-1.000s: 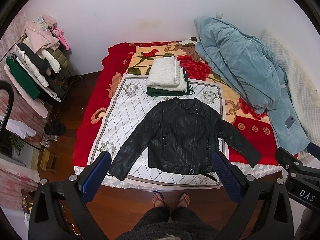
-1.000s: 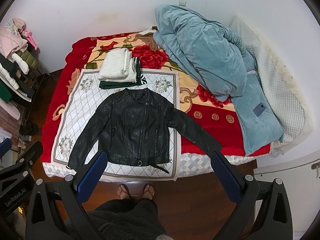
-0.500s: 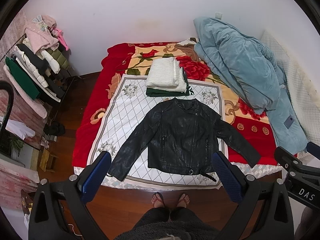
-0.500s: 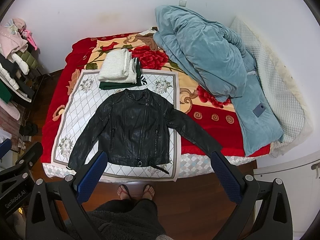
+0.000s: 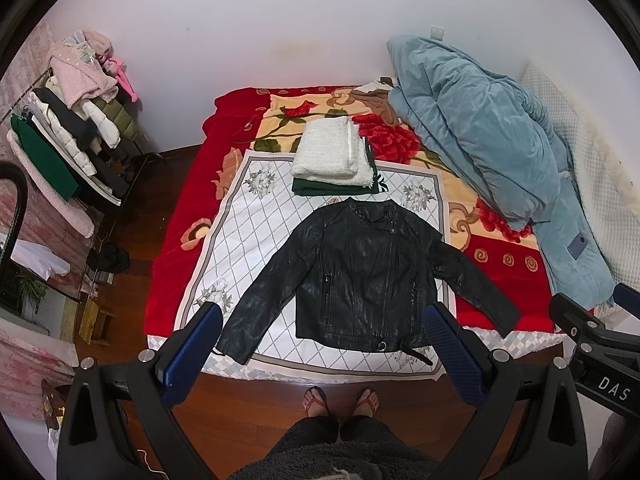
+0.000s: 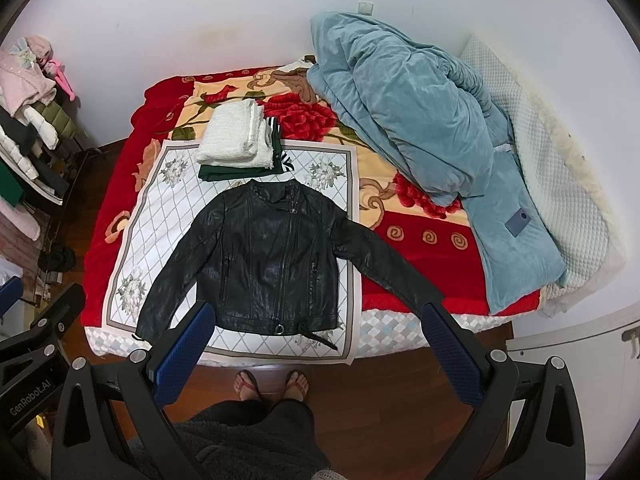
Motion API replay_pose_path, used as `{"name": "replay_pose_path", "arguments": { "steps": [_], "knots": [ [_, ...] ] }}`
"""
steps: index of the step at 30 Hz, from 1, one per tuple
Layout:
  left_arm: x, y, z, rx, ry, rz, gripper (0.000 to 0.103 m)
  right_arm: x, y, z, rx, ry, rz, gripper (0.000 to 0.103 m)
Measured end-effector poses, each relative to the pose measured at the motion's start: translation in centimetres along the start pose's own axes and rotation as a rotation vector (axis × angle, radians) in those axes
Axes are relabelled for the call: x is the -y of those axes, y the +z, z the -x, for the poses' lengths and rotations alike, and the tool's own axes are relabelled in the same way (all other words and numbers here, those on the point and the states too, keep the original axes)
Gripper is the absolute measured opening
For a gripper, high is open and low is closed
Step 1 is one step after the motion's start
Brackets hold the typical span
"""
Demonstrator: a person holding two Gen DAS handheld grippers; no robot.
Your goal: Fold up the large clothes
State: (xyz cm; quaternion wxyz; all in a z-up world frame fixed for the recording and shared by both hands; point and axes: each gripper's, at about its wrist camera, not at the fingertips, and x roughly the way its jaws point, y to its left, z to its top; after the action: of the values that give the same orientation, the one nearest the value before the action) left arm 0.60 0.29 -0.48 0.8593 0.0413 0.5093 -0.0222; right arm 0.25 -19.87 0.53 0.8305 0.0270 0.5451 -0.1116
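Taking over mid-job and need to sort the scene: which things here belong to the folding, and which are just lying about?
Job:
- black leather jacket, spread flat, unfolded
- white diamond-patterned cloth under it
- folded white fluffy garment on a folded dark green one
- left gripper, right gripper, both open, empty

Lying about:
- blue quilted duvet
- clothes rack
- red floral blanket

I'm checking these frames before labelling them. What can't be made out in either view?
- Green garment: mostly covered by the folded white garment in both views, so its type is unclear.
- Black jacket: its back lies against the patterned cloth; the right cuff hides behind the right gripper finger in the right view.
- Clothes rack: cut by the left edge, both views.
- Dark patch on the blue quilt: too small to identify.
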Motion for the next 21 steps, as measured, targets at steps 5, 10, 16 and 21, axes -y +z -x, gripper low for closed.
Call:
{"name": "replay_pose_path", "arguments": {
  "steps": [5, 10, 16, 21],
  "knots": [
    [0.4, 0.5, -0.2, 0.000, 0.001, 0.001, 0.103, 0.1, 0.7, 0.1, -0.001, 0.001, 0.001, 0.103],
    [0.6, 1.0, -0.4, 0.003, 0.000, 0.003, 0.103, -0.1, 1.3, 0.2, 0.002, 0.001, 0.006, 0.103],
    [0.6, 1.0, -0.5, 0.004, -0.004, 0.001, 0.103, -0.4, 1.5, 0.2, 0.005, -0.002, 0.007, 0.103],
    [1.7, 5.0, -1.0, 0.024, -0.001, -0.005, 0.103, -0.7, 1.4, -0.5, -0.005, 0.001, -0.012, 0.103]
  ]
}}
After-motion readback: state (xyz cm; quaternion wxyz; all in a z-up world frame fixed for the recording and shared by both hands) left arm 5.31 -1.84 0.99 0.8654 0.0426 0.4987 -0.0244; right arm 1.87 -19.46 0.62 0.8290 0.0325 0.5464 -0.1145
